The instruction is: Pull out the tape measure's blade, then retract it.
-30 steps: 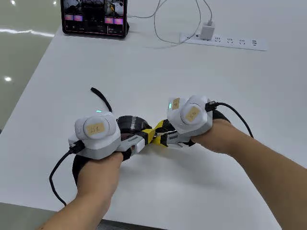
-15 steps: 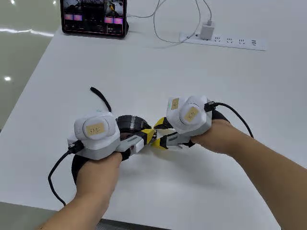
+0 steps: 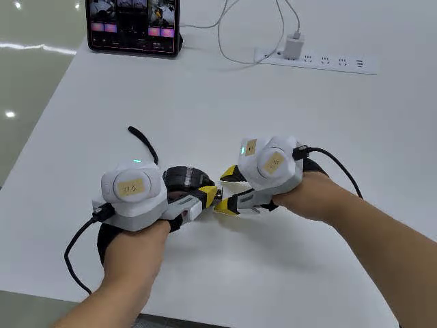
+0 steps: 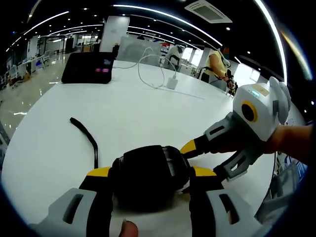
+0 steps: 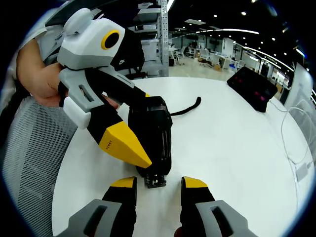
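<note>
Clutter keeps to the far edge of the smooth white table (image 3: 205,102): a dark tablet (image 3: 133,26) with a lit screen, a white power strip (image 3: 321,60) with a charger (image 3: 295,46) plugged in, and a thin white cable (image 3: 229,49) looping beside them. All are well apart from the work.

The tape measure (image 3: 183,178) rests near the table's front edge. In the head view the left gripper's rounded white body covers part of it. Its case is rounded, black and matt. A narrow black strap (image 3: 143,140) curves away from it across the table.

The left gripper (image 4: 150,174) is clamped on the case, one grey, yellow-tipped jaw against each side. The right gripper (image 5: 159,183) faces it head-on with its jaws parted. The small tab at the blade's end sits at the mouth of the case, in the gap between the yellow tips, and neither tip appears to touch it.

A second ago the right gripper's tips stood close together at that tab. They have since spread apart, while the case lies in much the same spot.
</note>
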The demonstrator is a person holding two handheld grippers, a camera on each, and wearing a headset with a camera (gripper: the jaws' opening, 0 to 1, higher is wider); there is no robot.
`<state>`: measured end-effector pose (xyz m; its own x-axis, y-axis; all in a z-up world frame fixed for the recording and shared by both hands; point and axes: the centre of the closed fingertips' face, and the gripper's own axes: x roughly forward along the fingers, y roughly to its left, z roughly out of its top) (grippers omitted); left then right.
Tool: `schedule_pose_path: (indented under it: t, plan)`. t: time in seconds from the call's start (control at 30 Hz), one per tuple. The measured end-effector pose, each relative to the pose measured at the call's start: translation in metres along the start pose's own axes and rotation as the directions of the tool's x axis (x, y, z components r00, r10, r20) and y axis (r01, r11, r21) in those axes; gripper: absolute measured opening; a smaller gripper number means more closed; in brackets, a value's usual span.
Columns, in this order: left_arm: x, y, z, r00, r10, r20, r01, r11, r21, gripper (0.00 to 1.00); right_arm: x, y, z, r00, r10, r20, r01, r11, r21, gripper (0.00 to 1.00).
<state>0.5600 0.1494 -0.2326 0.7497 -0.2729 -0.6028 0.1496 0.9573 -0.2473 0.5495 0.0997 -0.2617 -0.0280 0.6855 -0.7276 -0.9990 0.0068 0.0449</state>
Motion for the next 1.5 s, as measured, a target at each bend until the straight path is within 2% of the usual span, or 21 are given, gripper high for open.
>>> schedule_pose_path:
  t: [0.27, 0.63, 0.87, 1.13, 1.23, 1.5]
  plan:
    - [-0.001, 0.000, 0.000, 1.0000, -0.002, 0.000, 0.002, 1.000, -0.004, 0.58, -0.001, 0.000, 0.002, 0.9999, -0.014, 0.006, 0.014, 1.000, -0.005, 0.37]
    - [-0.001, -0.002, 0.000, 1.0000, -0.004, -0.003, 0.004, 1.000, 0.017, 0.60, -0.002, -0.001, 0.002, 0.9998, -0.020, 0.006, 0.020, 1.000, 0.000, 0.39]
    - [-0.006, -0.003, 0.004, 0.9998, -0.020, 0.000, 0.020, 0.999, 0.043, 0.60, -0.011, -0.003, 0.005, 0.9982, -0.053, 0.028, 0.053, 0.998, 0.014, 0.39]
    - [-0.011, -0.008, 0.012, 0.9978, -0.062, 0.023, 0.060, 0.995, 0.080, 0.65, -0.026, -0.005, 0.009, 0.9904, -0.108, 0.086, 0.101, 0.991, 0.086, 0.42]
    - [-0.014, -0.012, 0.015, 0.9957, -0.087, 0.032, 0.083, 0.990, 0.116, 0.67, -0.032, -0.004, 0.011, 0.9858, -0.127, 0.110, 0.115, 0.987, 0.112, 0.44]
    - [-0.021, -0.014, 0.017, 0.9928, -0.115, 0.033, 0.108, 0.982, 0.153, 0.73, -0.045, -0.001, 0.009, 0.9792, -0.159, 0.126, 0.143, 0.981, 0.132, 0.49]
